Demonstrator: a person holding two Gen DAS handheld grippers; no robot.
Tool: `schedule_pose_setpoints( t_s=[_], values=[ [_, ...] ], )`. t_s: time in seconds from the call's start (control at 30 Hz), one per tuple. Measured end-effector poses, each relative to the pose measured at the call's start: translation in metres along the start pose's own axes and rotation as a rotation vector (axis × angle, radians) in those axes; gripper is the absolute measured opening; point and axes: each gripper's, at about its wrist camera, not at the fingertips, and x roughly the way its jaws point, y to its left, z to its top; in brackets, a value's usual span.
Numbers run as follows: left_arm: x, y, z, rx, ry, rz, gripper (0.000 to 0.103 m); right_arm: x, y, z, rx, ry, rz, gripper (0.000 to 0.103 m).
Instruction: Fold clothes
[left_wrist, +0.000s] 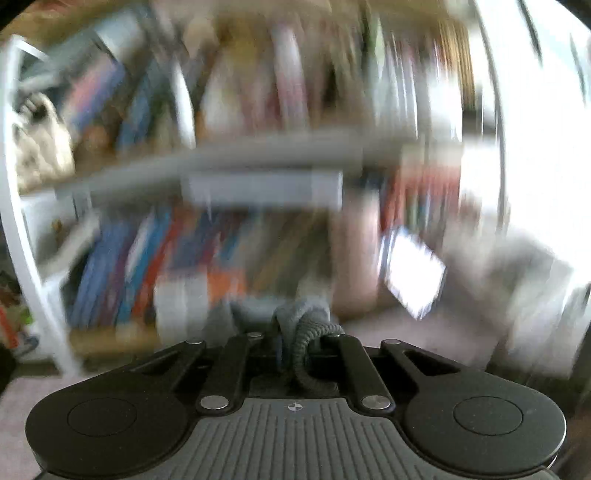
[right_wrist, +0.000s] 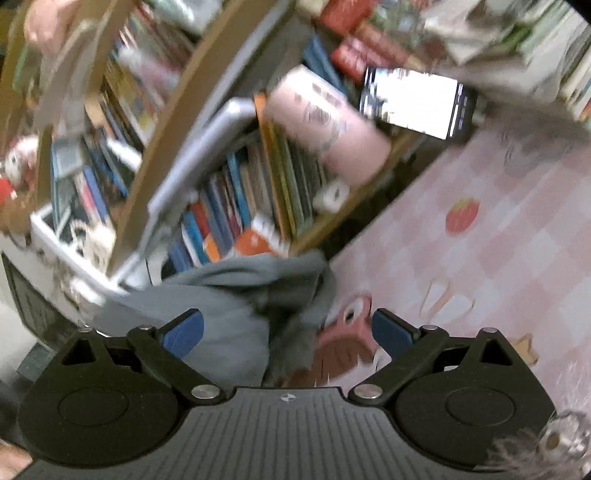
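A grey knit garment is bunched between the fingers of my left gripper, which is shut on its ribbed edge; the rest of the left wrist view is heavily blurred. In the right wrist view the same grey garment lies crumpled at the edge of a pink checked bed sheet with cartoon prints. My right gripper hangs above it, open, its blue pads wide apart and nothing between them. Another grey piece of cloth trails across the upper right.
A wooden bookshelf packed with books fills the background of both views. A lit phone screen stands at the shelf, with a pink cylinder beside it. A white frame runs down the left of the left wrist view.
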Motion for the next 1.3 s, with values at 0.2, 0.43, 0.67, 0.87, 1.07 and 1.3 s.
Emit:
schedule_pose_setpoints(
  t_s=[0.2,0.43,0.67,0.87,1.07,1.3],
  values=[
    [-0.086,0.021,0.052,-0.237,-0.455,0.026,0.009,-0.009,-0.002,0.004,0.002,-0.071,0.025,0.098],
    [-0.086,0.108,-0.012,-0.477,-0.239,0.264,0.009,-0.002,0.003,0.001,-0.014,-0.023,0.025,0.099],
    [-0.076,0.174,-0.14,-0.547,0.18,0.491,0.016,0.005,0.007,-0.008,-0.035,0.031,0.021,0.099],
    [-0.076,0.173,-0.175,-0.32,0.354,0.585,0.047,0.01,0.008,-0.013,-0.049,0.062,0.014,0.099],
    [-0.076,0.131,-0.167,0.168,0.422,0.558,0.067,0.015,0.009,-0.018,-0.063,0.094,0.008,0.099],
    [-0.105,0.06,-0.179,0.788,0.218,0.488,0.067,0.016,0.011,-0.019,-0.084,0.104,0.009,0.099]
  ],
)
